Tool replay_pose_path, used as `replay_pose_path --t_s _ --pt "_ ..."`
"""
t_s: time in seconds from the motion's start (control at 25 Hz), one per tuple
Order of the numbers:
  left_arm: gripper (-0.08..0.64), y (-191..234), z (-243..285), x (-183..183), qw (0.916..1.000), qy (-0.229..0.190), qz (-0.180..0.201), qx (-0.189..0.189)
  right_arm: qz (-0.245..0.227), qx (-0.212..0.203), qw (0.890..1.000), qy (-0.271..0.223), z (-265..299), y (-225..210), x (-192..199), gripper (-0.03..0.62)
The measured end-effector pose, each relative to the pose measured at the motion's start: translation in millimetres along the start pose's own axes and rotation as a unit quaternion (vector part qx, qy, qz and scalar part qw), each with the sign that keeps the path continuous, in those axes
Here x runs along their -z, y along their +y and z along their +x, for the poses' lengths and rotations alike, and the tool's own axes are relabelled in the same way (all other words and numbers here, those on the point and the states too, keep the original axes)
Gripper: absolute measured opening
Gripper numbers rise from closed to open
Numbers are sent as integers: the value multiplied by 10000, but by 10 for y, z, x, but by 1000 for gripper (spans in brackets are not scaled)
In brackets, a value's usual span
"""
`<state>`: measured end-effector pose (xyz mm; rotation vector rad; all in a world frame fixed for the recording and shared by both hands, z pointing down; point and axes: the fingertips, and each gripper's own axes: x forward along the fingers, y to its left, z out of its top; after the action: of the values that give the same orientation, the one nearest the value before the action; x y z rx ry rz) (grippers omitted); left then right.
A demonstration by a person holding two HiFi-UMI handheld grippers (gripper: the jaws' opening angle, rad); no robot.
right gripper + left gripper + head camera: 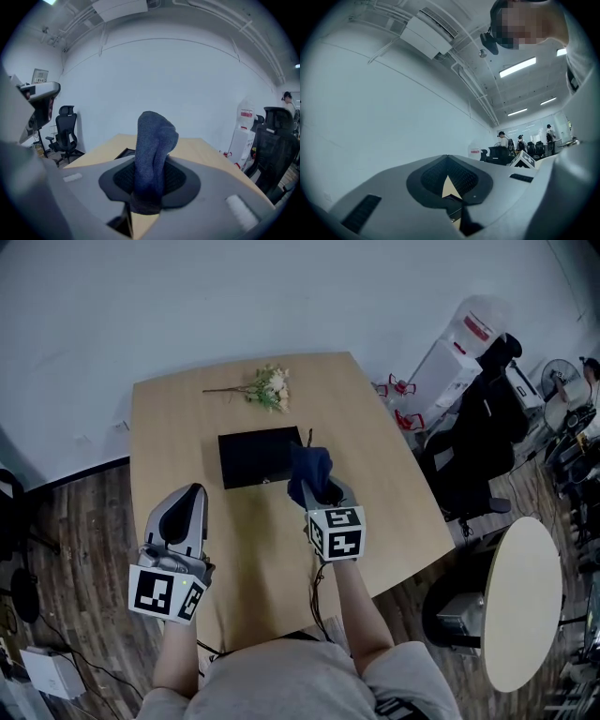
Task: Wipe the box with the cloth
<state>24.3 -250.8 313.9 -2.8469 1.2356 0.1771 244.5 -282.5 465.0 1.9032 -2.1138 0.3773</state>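
Note:
A flat black box lies on the wooden table, near its middle. My right gripper is shut on a dark blue cloth, which bunches up above the jaws at the box's right front corner. In the right gripper view the cloth stands up between the shut jaws of the right gripper, with a sliver of the box behind it. My left gripper hovers over the table's front left, well short of the box. Its jaws are shut with nothing in them, and the left gripper points up at the wall.
A bunch of pale flowers lies at the table's far edge behind the box. To the right stand a black office chair, a white appliance and a round side table. Several people are in the background.

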Motion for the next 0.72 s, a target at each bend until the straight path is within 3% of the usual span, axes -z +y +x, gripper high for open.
replay_pose_path --t_s 0.72 --pt "8 -316 -251 -231 9986 -131 97 502 -1 329 9935 -1091 -1205 277 -453 123"
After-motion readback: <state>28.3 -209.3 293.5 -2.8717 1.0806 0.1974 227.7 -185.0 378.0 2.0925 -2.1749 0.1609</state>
